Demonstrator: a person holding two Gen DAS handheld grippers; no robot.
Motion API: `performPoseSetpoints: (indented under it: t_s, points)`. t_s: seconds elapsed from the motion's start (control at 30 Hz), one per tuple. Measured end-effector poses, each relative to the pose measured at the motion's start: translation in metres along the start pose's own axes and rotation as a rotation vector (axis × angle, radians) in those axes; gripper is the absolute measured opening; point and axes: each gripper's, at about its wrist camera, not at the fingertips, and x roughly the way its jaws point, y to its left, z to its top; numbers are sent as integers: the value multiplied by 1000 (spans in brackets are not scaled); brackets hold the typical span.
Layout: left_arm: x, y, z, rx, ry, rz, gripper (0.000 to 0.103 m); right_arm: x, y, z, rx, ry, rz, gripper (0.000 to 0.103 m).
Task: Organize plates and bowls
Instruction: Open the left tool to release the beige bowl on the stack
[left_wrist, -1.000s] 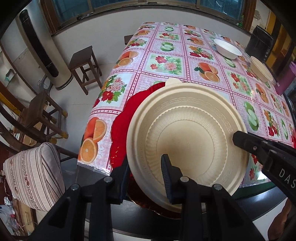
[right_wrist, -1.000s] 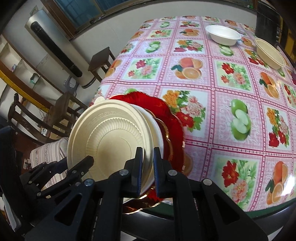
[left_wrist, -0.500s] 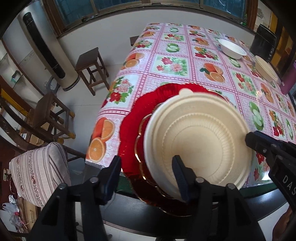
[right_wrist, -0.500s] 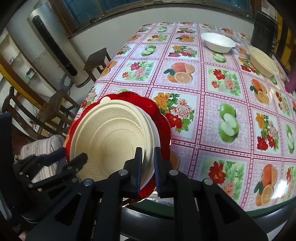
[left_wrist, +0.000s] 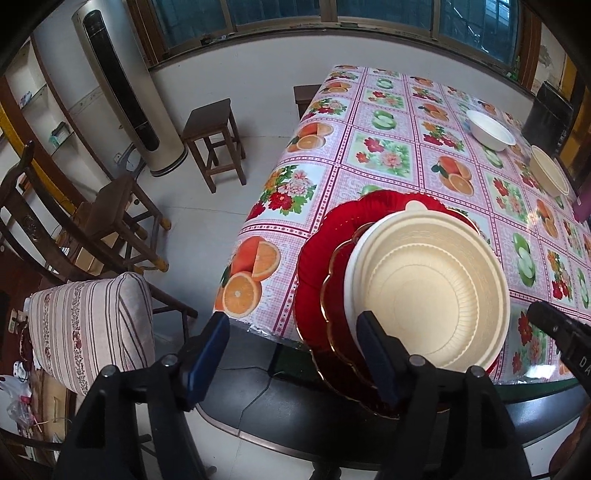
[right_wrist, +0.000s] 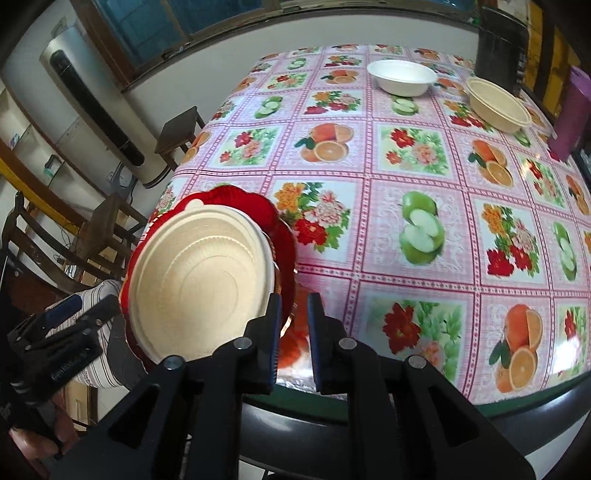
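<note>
Both left gripper (left_wrist: 291, 354) jaws opening off plates (left_wrist: 428, 295).

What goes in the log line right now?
left gripper: jaws opening, plate stack rim between | right gripper: shut on plate stack

Home dining room: counter (right_wrist: 369, 206) under fruit-and-flower oilcloth, wooden stools (left_wrist: 212, 142) and chairs (left_wrist: 122, 225) at left, tower air conditioner (left_wrist: 122, 85) upper left.

Both grippers, left gripper (left_wrist: 293, 356) and right gripper (right_wrist: 293, 336), are black plastic with blue finger pads (left_wrist: 207, 360), silver screws (right_wrist: 242, 342) and white lettering.
</note>
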Motion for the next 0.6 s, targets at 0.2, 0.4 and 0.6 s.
performPoseSetpoints:
  t_s: [0.2,0.4,0.6]
  points:
    - [-8,-17,3,35,-16,-37,79,-5,-16,-11,36,14,-14,16]
    - [-10,-47,5,100,-17,-88,80,-14,-41,-22,104,11,-51,16]
    - [-10,-79,7,157,-11,-132,80,-21,-69,-34,170,17,-86,16]
